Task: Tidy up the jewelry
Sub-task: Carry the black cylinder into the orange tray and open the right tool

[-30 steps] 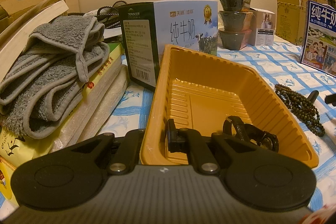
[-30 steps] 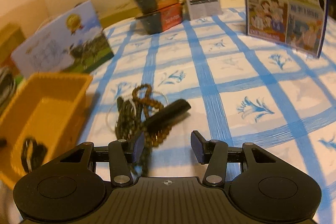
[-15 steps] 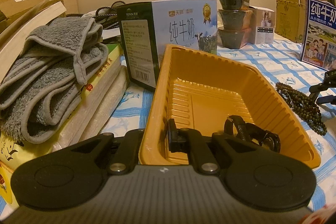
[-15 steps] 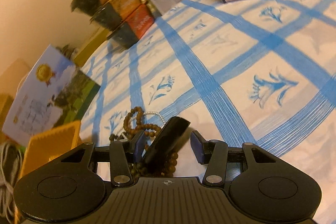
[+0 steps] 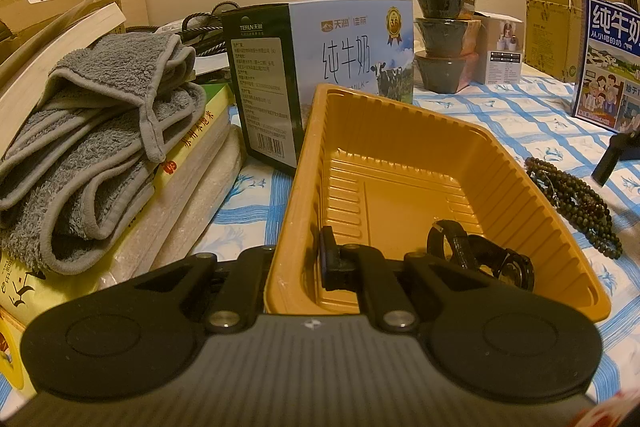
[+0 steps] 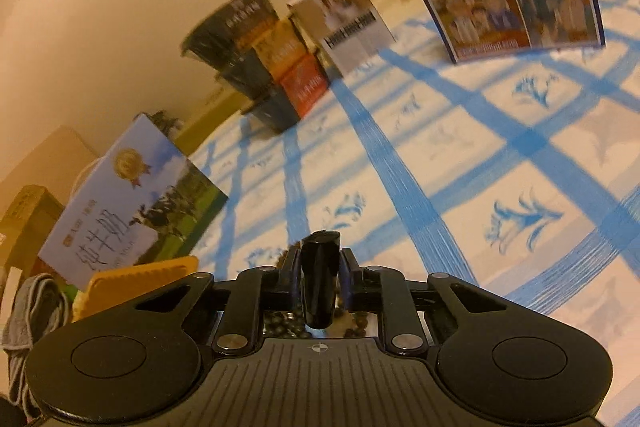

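My left gripper (image 5: 308, 267) is shut on the near wall of the yellow plastic tray (image 5: 400, 131), one finger inside and one outside. A black wristwatch (image 5: 480, 259) lies in the tray's near right corner. Strings of dark wooden beads (image 5: 572, 199) lie on the cloth right of the tray. My right gripper (image 6: 319, 277) has its jaws closing on a black tube (image 6: 320, 279), whose sides both pads touch. Beads (image 6: 280, 325) show under it. In the left wrist view the tube (image 5: 604, 167) hangs tilted at the far right edge.
A milk carton (image 5: 320, 75) stands behind the tray. Folded grey towels (image 5: 100, 155) lie on books at the left. Stacked dark bowls (image 5: 444, 39), a small white box (image 5: 502, 53) and a blue carton (image 5: 612, 67) stand at the back and right on the blue-checked cloth (image 6: 480, 167).
The right gripper rolled and moved over the black tube, then narrowed its jaws onto it. The left gripper and tray stayed still.
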Motion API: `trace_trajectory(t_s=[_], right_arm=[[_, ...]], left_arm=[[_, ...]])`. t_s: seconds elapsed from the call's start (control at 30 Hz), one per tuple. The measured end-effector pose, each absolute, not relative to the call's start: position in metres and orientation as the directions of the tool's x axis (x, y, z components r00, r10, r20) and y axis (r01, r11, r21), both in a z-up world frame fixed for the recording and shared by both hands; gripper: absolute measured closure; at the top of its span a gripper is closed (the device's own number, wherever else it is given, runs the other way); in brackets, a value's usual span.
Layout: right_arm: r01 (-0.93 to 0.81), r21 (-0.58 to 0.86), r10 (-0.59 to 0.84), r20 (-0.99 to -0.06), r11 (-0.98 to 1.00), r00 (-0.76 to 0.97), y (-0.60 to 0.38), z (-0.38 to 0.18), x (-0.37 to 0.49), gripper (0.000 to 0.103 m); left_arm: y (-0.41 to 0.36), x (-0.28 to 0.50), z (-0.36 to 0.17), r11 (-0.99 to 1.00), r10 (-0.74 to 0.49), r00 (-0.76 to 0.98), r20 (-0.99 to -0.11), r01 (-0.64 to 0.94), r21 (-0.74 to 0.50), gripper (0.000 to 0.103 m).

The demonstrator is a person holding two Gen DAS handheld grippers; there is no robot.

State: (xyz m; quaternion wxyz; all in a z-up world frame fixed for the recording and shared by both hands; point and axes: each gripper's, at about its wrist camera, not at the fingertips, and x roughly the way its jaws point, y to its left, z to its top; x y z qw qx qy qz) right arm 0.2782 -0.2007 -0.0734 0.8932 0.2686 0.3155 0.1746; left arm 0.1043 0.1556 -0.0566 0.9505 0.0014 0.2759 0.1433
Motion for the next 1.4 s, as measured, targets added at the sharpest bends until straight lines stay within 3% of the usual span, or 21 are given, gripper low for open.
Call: trace_trajectory(t_s=[0.27, 0.57, 1.1, 1.2, 1.27, 1.4], right_arm=[[-0.3, 0.602, 0.607, -0.407, 0.74, 0.682, -0.165, -0.034, 0.244, 0.083], [-0.517, 0.615, 0.802, -0.414, 0.596, 0.432, -0.053, -0.034, 0.2, 0.083], [-0.512, 0.561, 0.756, -0.542, 0.65, 0.366, 0.021, -0.065, 0.181, 0.083], [-0.518, 0.573, 0.769, -0.528, 0.635, 0.36, 0.022, -0.064, 0.182, 0.074], [-0.518, 0.58, 0.776, -0.508, 0.629, 0.373, 0.019, -0.059, 0.182, 0.047], [-0.536, 0.566, 0.779, -0.481, 0.626, 0.403, 0.01, -0.046, 0.18, 0.047]], left_arm=[[0.156, 0.104, -0.057, 0.959, 0.274, 0.807, -0.524, -0.273, 0.08, 0.095], [0.155, 0.104, -0.057, 0.958, 0.277, 0.807, -0.522, -0.274, 0.084, 0.095], [0.153, 0.102, -0.055, 0.957, 0.278, 0.806, -0.522, -0.277, 0.081, 0.095], [0.153, 0.103, -0.055, 0.957, 0.278, 0.805, -0.524, -0.279, 0.08, 0.095], [0.152, 0.102, -0.055, 0.957, 0.278, 0.804, -0.525, -0.28, 0.079, 0.095], [0.152, 0.102, -0.055, 0.957, 0.279, 0.804, -0.526, -0.279, 0.081, 0.095]])
